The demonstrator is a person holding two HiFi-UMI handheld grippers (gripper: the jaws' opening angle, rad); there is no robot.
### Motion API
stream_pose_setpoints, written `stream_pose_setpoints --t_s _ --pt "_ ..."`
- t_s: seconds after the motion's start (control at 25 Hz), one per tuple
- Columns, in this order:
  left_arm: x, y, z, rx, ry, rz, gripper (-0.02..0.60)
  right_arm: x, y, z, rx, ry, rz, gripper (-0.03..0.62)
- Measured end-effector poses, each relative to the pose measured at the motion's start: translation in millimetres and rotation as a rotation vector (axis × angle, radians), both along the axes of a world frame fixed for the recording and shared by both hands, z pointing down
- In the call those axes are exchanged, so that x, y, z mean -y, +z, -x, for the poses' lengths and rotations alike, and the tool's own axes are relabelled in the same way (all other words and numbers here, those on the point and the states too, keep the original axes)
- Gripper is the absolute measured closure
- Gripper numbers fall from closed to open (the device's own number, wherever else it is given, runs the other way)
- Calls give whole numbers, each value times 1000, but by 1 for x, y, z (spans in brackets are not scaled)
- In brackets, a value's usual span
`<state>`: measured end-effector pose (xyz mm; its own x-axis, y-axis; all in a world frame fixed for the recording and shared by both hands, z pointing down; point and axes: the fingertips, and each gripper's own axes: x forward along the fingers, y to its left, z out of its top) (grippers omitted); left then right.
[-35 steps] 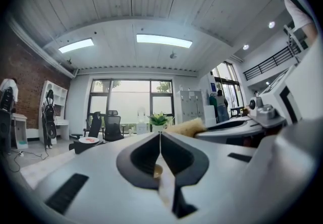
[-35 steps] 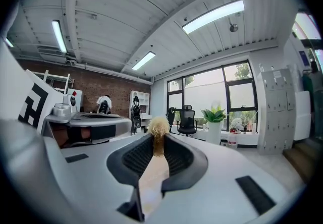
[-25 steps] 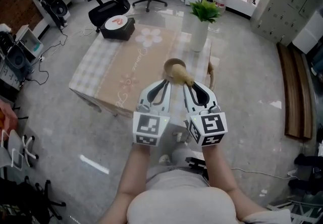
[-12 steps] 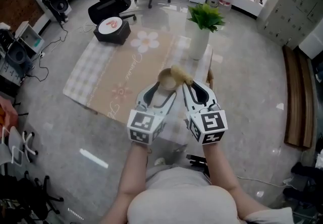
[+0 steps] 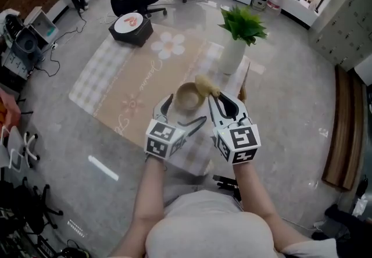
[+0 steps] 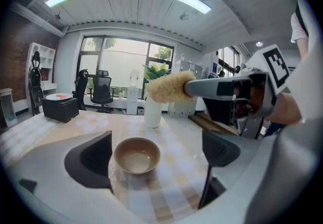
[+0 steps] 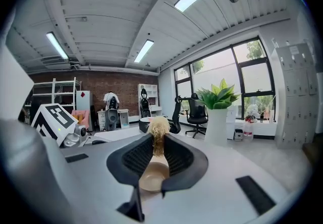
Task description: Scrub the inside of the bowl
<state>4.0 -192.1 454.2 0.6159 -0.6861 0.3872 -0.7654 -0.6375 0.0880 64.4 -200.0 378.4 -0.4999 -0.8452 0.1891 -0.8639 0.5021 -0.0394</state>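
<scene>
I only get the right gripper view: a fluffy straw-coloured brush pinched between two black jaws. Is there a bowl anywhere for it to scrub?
Observer: Yes. A small round tan bowl stands on the pale checked tablecloth, just ahead of the left gripper.
Operator: Is that other gripper holding it?
Observer: No. Its jaws have just been opening. The bowl shows in the gap between them, with neither pad pressing on it.
Operator: And is my brush inside the bowl?
Observer: Not yet. The left gripper view shows the fluffy straw-coloured brush, clamped in the right gripper, hanging above the bowl and off to its right.
</scene>
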Motion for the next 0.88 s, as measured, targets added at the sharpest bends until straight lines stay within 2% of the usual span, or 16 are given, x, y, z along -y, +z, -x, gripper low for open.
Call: stream_pose_setpoints --t_s 0.16,0.32,0.68,0.88 --pt "12 21 4 64 -53 11 60 12 15 -3 -6 -26 33 531" --pt "21 38 9 113 -64 6 61 18 29 -5 -9 -40 68 530" --pt "34 83 8 228 36 82 61 32 45 -6 -28 -9 116 530" --pt "46 99 11 251 83 120 63 41 50 0 -40 11 132 530"
